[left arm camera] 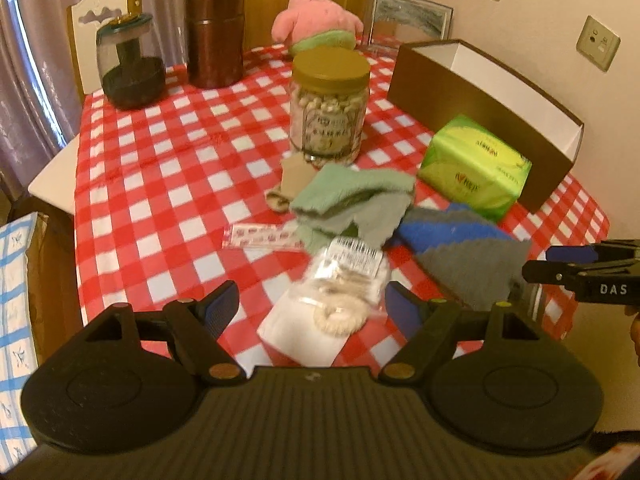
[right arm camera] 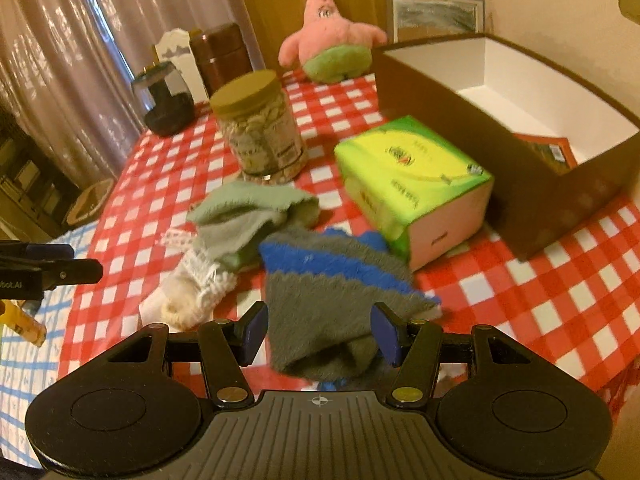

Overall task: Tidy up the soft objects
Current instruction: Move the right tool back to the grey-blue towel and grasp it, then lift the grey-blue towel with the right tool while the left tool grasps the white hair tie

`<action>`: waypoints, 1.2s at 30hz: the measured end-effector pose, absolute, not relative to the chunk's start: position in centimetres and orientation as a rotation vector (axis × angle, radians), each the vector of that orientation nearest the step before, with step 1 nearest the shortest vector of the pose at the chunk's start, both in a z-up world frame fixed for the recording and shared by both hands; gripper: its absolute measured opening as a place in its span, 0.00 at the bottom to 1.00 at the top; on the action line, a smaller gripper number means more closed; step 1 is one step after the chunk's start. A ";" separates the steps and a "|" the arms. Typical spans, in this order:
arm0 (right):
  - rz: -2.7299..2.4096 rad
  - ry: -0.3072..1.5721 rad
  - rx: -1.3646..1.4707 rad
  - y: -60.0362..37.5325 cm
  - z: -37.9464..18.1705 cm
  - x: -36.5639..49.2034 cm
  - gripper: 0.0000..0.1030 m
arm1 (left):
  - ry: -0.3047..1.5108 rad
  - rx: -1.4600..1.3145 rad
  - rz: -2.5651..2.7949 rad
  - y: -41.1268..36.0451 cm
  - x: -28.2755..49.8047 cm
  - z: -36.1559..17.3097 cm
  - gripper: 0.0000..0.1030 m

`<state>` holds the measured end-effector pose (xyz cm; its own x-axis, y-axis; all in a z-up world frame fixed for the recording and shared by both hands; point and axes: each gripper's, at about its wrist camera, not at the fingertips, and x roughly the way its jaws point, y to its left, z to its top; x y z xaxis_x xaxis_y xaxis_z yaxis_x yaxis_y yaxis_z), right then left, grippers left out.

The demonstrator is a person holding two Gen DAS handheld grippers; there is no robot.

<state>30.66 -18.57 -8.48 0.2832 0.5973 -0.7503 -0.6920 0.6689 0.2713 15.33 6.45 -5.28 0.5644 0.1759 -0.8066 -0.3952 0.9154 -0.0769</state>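
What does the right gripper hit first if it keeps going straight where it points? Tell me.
Most likely the grey and blue sock. It lies straight ahead of the right gripper, its near end showing between the open fingers. Depth is unclear, so contact cannot be judged; beyond it sits the green tissue pack.

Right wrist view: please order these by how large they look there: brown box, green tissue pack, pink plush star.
1. brown box, largest.
2. green tissue pack.
3. pink plush star, smallest; it sits farthest away, so its true size is unsure.
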 end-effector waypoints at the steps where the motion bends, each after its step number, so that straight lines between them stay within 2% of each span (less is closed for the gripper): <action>1: 0.860 0.957 -0.121 -18.4 -8.8 30.5 0.55 | 0.918 -0.262 0.338 6.4 15.1 -5.5 0.76; 8: 0.786 1.007 -0.113 -18.2 -10.4 30.3 0.55 | 0.938 -0.259 0.326 6.4 14.6 -6.8 0.76; 21: 0.707 1.066 0.087 -18.9 -12.8 33.4 0.55 | 0.944 -0.268 0.311 6.2 15.5 -8.3 0.76; 27: 0.702 1.066 0.048 -17.7 -14.1 33.7 0.55 | 0.963 -0.240 0.302 5.6 15.9 -10.1 0.71; 36: 0.723 1.036 -0.023 -17.3 -14.8 33.3 0.53 | 0.991 -0.178 0.254 4.6 18.1 -13.9 0.60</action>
<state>33.34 -17.26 -14.79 0.3030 0.5351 -0.7886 -0.5558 0.7714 0.3099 18.13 4.62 -13.86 0.5218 0.1305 -0.8430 -0.2913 0.9561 -0.0323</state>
